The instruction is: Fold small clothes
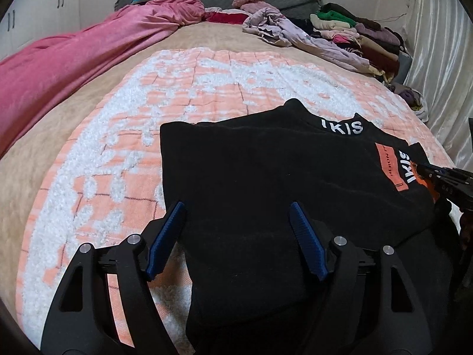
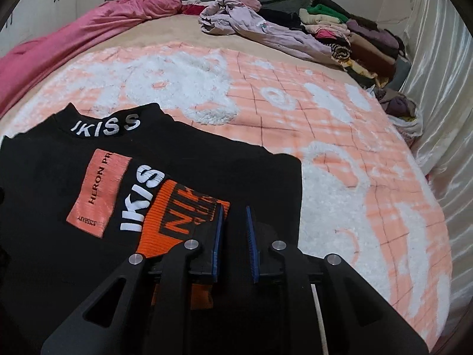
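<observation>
Spread over the bed (image 1: 88, 124), the black top (image 1: 266, 171) lies limp, light and easily rumpled. Left tongs (image 1: 238, 222) gape empty above its hem; right tongs (image 2: 233, 224), nearly closed, pinch the orange-cuffed sleeve (image 2: 174, 213). Best grasped at edges.

We see our left gripper (image 1: 238, 216) as a matte black frame with triangular cut-outs in its arms, four round silver pivot screws, and two ribbed blue pads (image 1: 307, 241) lining the fingers. Our right gripper (image 2: 235, 220) is built the same: black linkage arms, silver screw heads, thin blue ribbed pads (image 2: 218, 241). A white cable (image 2: 320, 319) runs along its body.
</observation>
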Available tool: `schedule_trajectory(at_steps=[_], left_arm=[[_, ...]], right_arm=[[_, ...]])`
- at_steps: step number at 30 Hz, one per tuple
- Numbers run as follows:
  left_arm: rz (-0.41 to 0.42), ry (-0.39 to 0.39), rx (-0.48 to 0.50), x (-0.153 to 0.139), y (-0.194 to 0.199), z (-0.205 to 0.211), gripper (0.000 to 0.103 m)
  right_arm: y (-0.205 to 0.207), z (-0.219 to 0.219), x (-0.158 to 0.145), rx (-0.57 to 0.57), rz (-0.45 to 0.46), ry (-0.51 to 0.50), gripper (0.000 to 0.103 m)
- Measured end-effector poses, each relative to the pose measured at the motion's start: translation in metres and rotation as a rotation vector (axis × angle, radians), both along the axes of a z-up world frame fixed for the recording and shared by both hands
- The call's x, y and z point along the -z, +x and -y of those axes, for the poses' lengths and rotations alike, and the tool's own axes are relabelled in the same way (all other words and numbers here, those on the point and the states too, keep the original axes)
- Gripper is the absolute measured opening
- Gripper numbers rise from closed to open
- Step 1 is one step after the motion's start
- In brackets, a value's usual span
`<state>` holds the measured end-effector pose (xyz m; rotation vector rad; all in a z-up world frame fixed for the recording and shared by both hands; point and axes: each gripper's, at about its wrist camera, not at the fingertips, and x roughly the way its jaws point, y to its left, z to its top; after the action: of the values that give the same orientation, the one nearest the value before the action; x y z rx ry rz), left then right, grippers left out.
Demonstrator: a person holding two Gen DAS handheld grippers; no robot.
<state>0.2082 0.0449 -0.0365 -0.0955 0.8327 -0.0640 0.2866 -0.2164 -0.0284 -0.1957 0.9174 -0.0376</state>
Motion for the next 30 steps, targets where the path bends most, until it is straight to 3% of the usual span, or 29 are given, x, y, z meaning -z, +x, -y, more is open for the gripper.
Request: schedule_trajectory(at_steps=[7, 13, 17, 22, 30], left_arm=[[0.048, -0.037, -0.003, -0.019, -0.016, -0.002, 0.066], [0.097, -0.029, 0.038, -0.035, -0.033, 0.016, 0.066], [0.06, 0.016, 0.081, -0.023, -0.032, 0.038, 0.066], [-0.03, 0.083, 0.097, 0.003, -0.024, 0.049, 0.072], [-0.025, 0.043, 0.093, -0.001, -0.029, 0.04, 0.074]], right_arm=[[-0.034, -0.003, -0.031, -0.066, 0.108, 0.087, 0.021], [-0.056, -0.028, -0.028, -0.179, 0.076, 0.135, 0.021], [-0.062, -0.036, -0.016, -0.192, 0.044, 0.121, 0.021], [-0.062, -0.028, 0.001, -0.15, 0.004, 0.136, 0.029], [-0.068, -0.024, -0.001, -0.142, 0.011, 0.168, 0.032]])
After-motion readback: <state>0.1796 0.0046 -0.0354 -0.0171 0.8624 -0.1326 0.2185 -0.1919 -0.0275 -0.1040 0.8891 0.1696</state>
